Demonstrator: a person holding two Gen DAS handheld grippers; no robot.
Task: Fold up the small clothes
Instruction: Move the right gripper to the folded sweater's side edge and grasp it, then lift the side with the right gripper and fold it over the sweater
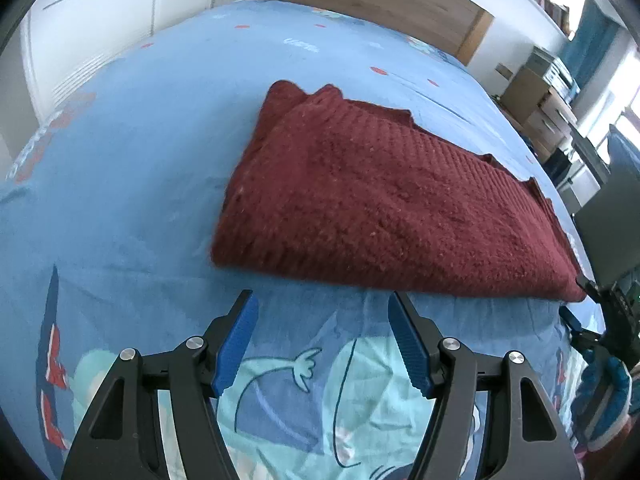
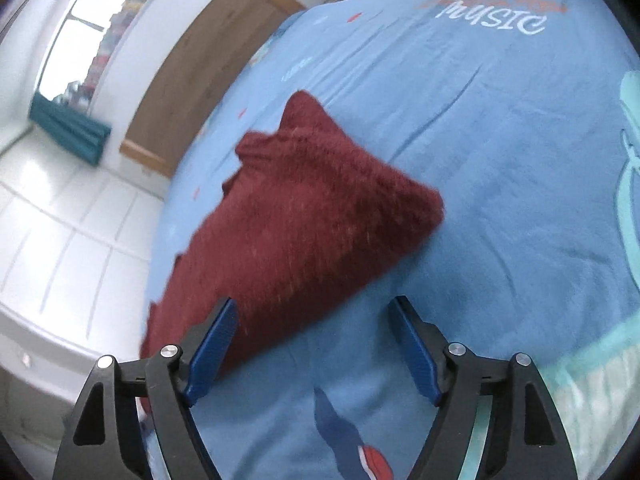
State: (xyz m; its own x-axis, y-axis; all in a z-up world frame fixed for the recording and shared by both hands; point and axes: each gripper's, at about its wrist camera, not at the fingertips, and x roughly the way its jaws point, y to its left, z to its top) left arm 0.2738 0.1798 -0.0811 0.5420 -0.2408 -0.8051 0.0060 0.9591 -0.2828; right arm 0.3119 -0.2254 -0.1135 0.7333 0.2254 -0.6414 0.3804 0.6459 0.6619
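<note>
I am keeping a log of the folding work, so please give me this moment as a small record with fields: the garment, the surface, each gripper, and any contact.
garment: dark red knitted sweater, folded into a flat bundle
surface: blue cartoon-print bedsheet
left gripper: open, holding nothing, short of the sweater's near edge
right gripper: open, holding nothing, one blue finger in front of the sweater's edge
contact: none visible
image quality: right wrist view blurred

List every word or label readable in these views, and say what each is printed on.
"MUSIC": white letters on the blue bedsheet, seen upside down in the right wrist view.
Orange lettering just above it on the sheet: too blurred to read.
Red and white print at the sheet's left edge, left wrist view: too blurred to read.
</note>
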